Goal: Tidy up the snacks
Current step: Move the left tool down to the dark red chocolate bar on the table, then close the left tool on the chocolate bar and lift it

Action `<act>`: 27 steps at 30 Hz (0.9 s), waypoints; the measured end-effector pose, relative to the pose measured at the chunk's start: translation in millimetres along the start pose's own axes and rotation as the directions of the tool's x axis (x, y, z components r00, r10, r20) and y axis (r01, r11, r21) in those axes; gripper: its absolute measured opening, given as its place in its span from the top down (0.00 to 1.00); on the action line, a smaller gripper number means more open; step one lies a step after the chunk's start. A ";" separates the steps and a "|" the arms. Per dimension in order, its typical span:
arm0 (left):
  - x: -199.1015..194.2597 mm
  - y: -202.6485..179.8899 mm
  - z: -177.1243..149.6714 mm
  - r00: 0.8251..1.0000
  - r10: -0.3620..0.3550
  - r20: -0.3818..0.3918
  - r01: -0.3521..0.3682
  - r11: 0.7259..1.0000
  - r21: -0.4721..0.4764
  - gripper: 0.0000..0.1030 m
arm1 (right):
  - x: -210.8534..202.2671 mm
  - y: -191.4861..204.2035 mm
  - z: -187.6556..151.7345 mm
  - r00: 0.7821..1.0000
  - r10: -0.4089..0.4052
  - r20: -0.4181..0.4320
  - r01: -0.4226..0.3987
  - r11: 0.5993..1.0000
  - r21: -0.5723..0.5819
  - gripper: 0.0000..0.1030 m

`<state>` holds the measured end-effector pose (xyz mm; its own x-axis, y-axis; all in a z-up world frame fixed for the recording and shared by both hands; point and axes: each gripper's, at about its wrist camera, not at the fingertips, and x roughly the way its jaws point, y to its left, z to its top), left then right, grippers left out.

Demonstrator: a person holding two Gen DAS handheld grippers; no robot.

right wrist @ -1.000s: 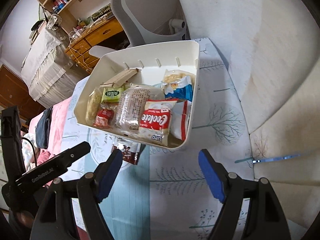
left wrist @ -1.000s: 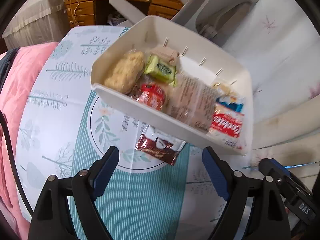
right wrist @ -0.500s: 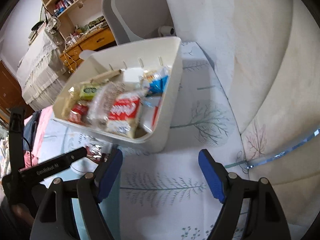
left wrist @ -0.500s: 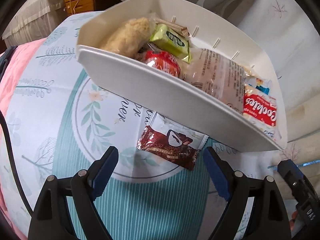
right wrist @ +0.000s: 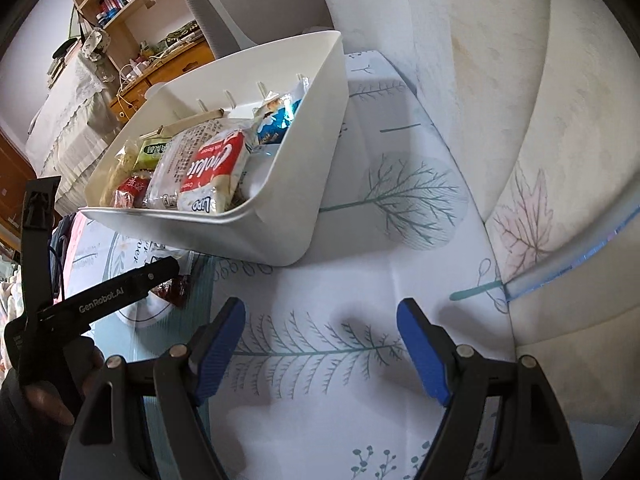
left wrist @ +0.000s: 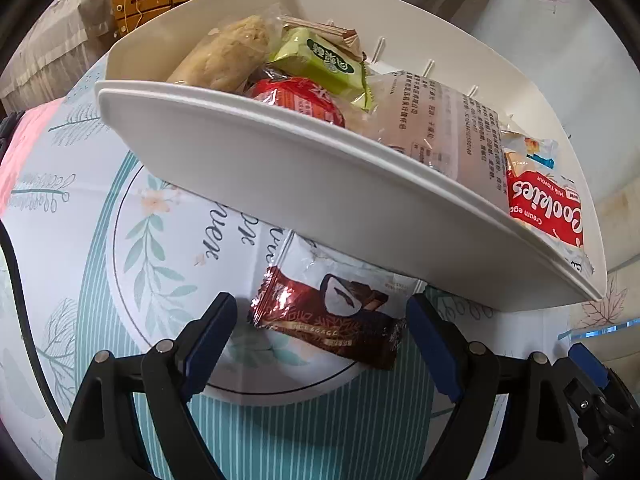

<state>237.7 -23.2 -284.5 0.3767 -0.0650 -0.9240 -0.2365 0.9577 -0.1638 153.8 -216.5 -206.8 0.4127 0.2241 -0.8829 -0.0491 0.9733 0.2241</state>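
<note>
Both your grippers have dropped closer to the tablecloth (right wrist: 360, 264) since a second ago, so the white bin (left wrist: 320, 184) now looms large and near in each view. Your left gripper (left wrist: 322, 344) hangs with its jaws spread wide, gripping nothing; the brown chocolate snack packet (left wrist: 328, 316) lies flat on the cloth between its blue fingertips (left wrist: 210, 334), untouched, just in front of the bin's near wall. Your right gripper (right wrist: 320, 344) is likewise spread open and empty, over bare patterned cloth just in front of the bin's right corner. The bin rests on the cloth and holds the other snacks: a red Cookies pack (left wrist: 548, 212), a clear printed wrapper (left wrist: 448, 120), a red round pack (left wrist: 300, 98), a green pack (left wrist: 324, 60) and a pale crumbly bar (left wrist: 224, 56).
</note>
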 end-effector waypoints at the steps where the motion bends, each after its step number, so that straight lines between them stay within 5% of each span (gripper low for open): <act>1: 0.2 -0.2 -0.5 1.000 0.002 0.003 -0.002 1.000 0.004 0.17 | -0.5 0.5 0.5 1.000 -0.003 -0.001 0.003 1.000 0.002 0.23; 11: 7.3 -12.6 -0.5 0.995 0.095 0.005 -0.095 0.994 0.059 0.27 | -7.0 -2.2 -3.0 0.999 -0.039 -0.009 0.040 0.999 0.017 0.23; 27: -5.3 5.3 7.9 0.996 -0.032 -0.085 0.035 0.999 0.036 0.67 | -26.1 24.0 -4.8 0.994 -0.100 -0.054 0.103 0.993 0.056 0.23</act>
<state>241.6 -15.6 -277.8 0.3069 -0.1188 -0.9443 -0.1904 0.9645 -0.1832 137.4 -198.7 -180.3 0.3662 0.1284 -0.9216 0.0449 0.9868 0.1553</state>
